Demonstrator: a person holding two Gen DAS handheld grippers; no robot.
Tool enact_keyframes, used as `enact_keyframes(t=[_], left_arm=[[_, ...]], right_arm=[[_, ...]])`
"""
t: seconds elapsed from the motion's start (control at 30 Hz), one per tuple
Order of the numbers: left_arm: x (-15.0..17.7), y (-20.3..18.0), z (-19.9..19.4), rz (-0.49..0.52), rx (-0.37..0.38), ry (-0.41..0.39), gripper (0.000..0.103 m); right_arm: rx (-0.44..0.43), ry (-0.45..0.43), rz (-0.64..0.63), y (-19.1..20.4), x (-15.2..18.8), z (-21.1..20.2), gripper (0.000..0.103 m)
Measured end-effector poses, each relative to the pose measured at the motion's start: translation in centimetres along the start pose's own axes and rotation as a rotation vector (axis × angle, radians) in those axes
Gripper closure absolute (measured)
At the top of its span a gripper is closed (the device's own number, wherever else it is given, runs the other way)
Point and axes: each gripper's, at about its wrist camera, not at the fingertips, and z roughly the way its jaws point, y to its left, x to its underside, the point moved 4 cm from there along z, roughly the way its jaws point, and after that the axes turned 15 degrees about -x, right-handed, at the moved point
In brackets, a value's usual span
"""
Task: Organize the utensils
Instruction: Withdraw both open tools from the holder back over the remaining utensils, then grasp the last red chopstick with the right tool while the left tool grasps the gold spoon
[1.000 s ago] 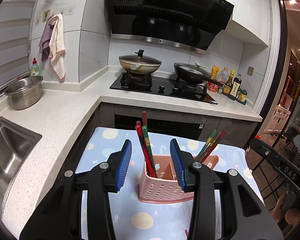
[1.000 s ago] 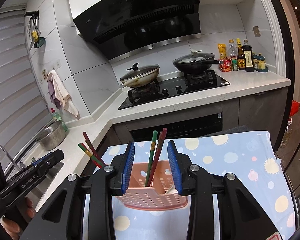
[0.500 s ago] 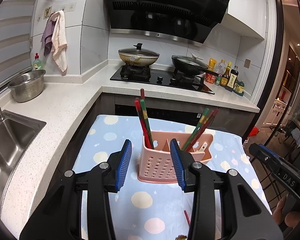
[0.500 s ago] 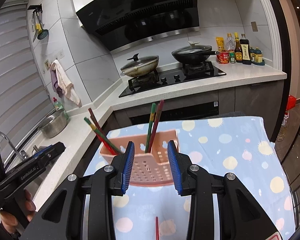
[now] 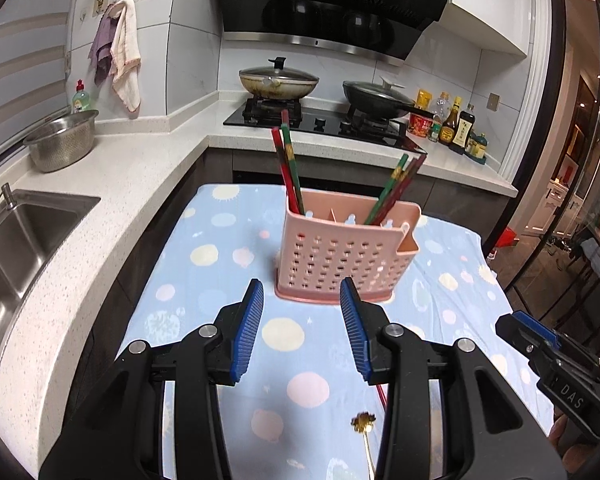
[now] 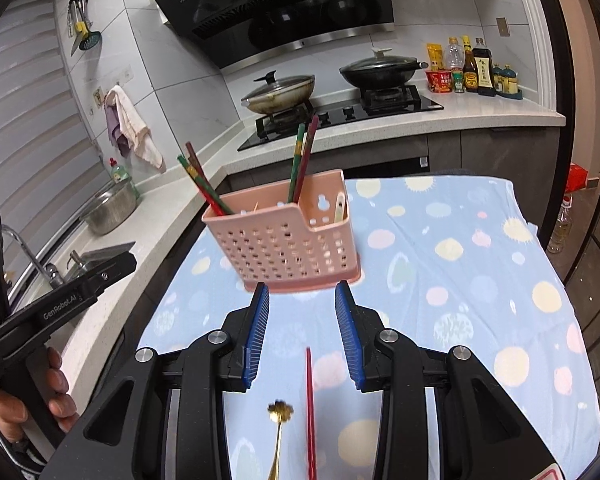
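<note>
A pink perforated utensil caddy (image 5: 342,258) stands on the blue dotted cloth (image 5: 204,280) and holds red and green chopsticks (image 5: 288,172) in two groups; it also shows in the right wrist view (image 6: 288,250). A red chopstick (image 6: 309,408) and a gold flower-handled spoon (image 6: 279,432) lie on the cloth in front of the caddy, under the right gripper. My left gripper (image 5: 302,326) is open and empty, short of the caddy. My right gripper (image 6: 302,330) is open and empty, above the loose chopstick. A pale utensil (image 6: 339,209) stands in the caddy's end compartment.
A steel sink (image 5: 24,236) and a colander (image 5: 62,144) are on the left counter. A stove with two lidded pans (image 5: 278,82) is behind. Sauce bottles (image 6: 474,68) stand at the back right. The cloth's right edge drops off near a dark floor.
Both grippers have pulled back from the caddy, which now stands free on the cloth in front of them. The loose red chopstick and gold spoon have come into view.
</note>
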Motion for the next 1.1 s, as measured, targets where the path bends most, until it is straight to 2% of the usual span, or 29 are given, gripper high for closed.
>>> enact_keyframes(t=[0.1, 0.4, 0.57, 0.87, 1.1], left_arm=[[1.8, 0.2, -0.2, 0.001, -0.002, 0.025, 0.065], [9.2, 0.4, -0.3, 0.038, -0.013, 0.139, 0.065], [13.2, 0.3, -0.2, 0.054, -0.016, 0.206, 0.065], [18.1, -0.3, -0.4, 0.081, -0.01, 0.29, 0.065], [20.2, -0.6, -0.5, 0.104, -0.009, 0.333, 0.065]], right_arm=[[0.011, 0.031, -0.002, 0.1, 2.4, -0.6, 0.069], [0.034, 0.216, -0.014, -0.3, 11.8, -0.6, 0.069], [0.036, 0.293, -0.021, -0.2, 15.6, -0.5, 0.069], [0.031, 0.379, -0.019, 0.0, 19.8, 0.0, 0.069], [0.049, 0.386, -0.037, -0.2, 19.9, 0.2, 0.073]])
